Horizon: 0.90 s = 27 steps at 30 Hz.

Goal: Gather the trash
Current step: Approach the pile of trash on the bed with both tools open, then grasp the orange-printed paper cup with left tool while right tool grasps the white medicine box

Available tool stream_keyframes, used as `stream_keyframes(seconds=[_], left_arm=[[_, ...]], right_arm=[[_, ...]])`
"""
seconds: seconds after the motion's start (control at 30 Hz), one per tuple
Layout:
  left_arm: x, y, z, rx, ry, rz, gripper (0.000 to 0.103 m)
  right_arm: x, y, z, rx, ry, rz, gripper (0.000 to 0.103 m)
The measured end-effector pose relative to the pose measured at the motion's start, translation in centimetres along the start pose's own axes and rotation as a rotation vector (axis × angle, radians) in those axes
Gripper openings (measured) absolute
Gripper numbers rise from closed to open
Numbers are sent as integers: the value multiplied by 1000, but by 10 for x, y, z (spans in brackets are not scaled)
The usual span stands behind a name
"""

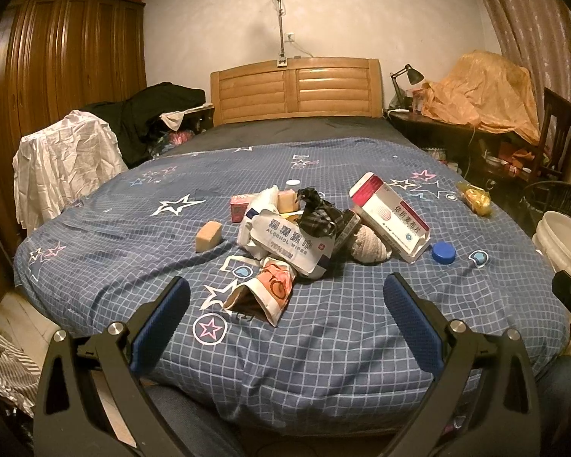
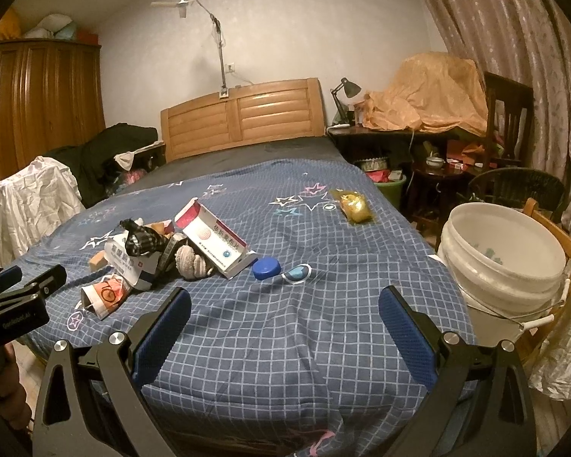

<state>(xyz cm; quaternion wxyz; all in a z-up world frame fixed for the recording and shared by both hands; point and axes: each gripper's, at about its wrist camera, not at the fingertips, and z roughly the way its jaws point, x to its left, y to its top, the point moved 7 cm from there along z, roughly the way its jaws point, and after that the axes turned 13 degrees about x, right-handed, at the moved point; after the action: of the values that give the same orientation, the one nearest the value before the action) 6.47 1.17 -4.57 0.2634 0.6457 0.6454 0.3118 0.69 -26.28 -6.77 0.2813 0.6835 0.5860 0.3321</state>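
A heap of trash lies on the blue checked bedspread (image 1: pixel 323 342): an alcohol wipes packet (image 1: pixel 285 243), a paper cup (image 1: pixel 262 293) on its side, a red and white medicine box (image 1: pixel 390 217), a pale wad (image 1: pixel 369 245), a blue cap (image 1: pixel 443 253), a tan block (image 1: pixel 208 236) and a yellow wrapper (image 1: pixel 476 198). My left gripper (image 1: pixel 285 297) is open and empty, just short of the cup. My right gripper (image 2: pixel 283 304) is open and empty over the bedspread (image 2: pixel 285 342), near the blue cap (image 2: pixel 266 268). A white bucket (image 2: pixel 502 255) stands right of the bed.
A wooden headboard (image 1: pixel 297 89) is at the far end. A wardrobe (image 1: pixel 57 61) and a chair draped in white cloth (image 1: pixel 64 167) stand left. A cluttered desk (image 2: pixel 399 133), a dark chair (image 2: pixel 506 114) and curtains are on the right.
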Motion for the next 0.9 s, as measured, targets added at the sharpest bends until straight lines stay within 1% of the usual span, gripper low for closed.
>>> stream_keyframes(seconds=[0.3, 0.6, 0.77, 0.9], left_arm=[[13, -6, 8, 43, 15, -15, 98], [23, -8, 26, 107, 26, -35, 98], [27, -9, 40, 145, 30, -45, 98], [34, -13, 56, 174, 10, -48, 98]], right_arm=[[13, 0, 18, 43, 19, -31, 98], [36, 8, 42, 64, 29, -113, 98], [47, 15, 64, 81, 33, -159, 98], [58, 26, 89, 85, 47, -231, 98]])
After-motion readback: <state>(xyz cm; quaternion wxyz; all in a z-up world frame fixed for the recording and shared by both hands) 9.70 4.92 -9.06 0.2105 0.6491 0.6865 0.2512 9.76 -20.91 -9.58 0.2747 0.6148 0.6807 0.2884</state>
